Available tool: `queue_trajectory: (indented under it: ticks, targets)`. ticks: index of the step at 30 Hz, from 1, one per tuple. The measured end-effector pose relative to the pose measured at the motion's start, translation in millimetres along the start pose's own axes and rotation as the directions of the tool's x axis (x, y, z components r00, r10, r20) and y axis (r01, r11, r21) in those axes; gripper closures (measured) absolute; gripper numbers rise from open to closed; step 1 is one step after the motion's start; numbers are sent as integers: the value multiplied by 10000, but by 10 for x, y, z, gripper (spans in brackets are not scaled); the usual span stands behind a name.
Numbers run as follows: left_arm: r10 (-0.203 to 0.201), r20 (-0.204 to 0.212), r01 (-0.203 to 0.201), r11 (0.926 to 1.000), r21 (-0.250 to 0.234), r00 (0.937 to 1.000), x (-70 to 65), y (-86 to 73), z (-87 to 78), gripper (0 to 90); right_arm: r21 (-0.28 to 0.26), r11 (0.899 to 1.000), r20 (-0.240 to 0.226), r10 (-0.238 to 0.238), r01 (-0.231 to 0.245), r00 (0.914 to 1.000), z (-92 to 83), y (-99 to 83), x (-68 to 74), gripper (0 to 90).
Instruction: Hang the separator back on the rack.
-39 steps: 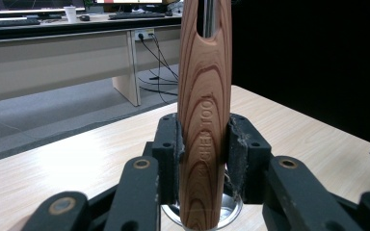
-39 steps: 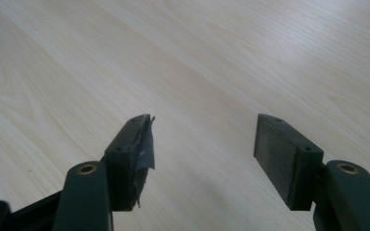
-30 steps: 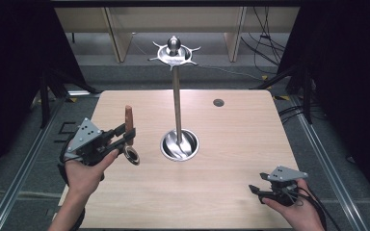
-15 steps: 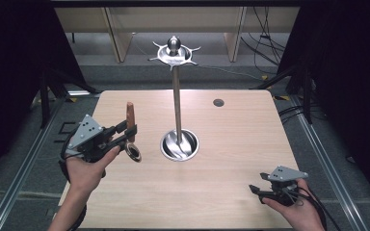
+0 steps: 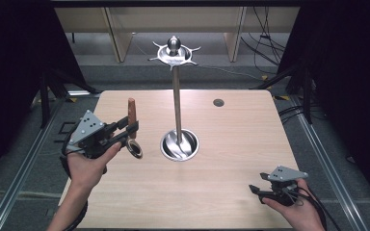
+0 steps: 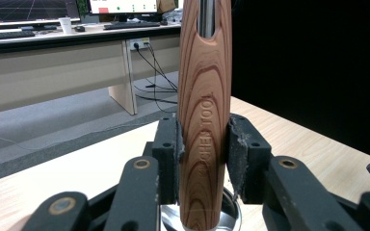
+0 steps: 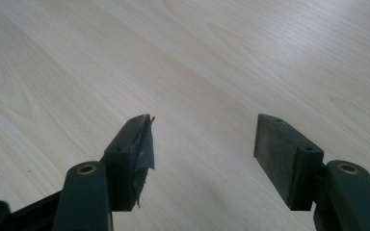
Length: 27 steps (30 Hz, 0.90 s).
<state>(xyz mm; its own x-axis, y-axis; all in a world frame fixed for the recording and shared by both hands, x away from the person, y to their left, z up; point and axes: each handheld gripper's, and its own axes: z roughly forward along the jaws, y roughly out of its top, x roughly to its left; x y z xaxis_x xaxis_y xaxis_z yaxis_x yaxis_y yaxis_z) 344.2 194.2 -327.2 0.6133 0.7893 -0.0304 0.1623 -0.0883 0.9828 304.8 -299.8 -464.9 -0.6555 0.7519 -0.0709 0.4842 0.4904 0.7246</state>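
Wooden-handled utensil point(image 6: 204, 120) upright in raised left hand-held gripper point(image 5: 125, 129), wrist level.

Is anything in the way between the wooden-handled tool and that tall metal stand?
Nothing visible. The left gripper holds the wooden-handled tool upright, left of the metal stand. Between them lies only bare table. The right gripper rests far off, near the table's front right corner.

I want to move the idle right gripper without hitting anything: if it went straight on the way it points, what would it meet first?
Probably just the bare table: the right gripper angles down at it.
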Motion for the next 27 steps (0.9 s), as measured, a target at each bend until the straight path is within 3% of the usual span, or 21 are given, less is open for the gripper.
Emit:
queue_trajectory:
  ticks: [9,10,27]
  targets:
    - [129,63,-129,9998,-127,9999,-13,85,38,670,-3,10000,-1,5,-5,10000,-1,1,0,391]
    - [413,162,-409,9988,-252,9990,9,103,57,670,-10,10000,-8,-1,1,10000,-2,0,-3,391]
    - [576,325,-572,9983,-139,9978,67,167,126,669,60,10000,-61,15,-14,10000,-1,5,2,391]
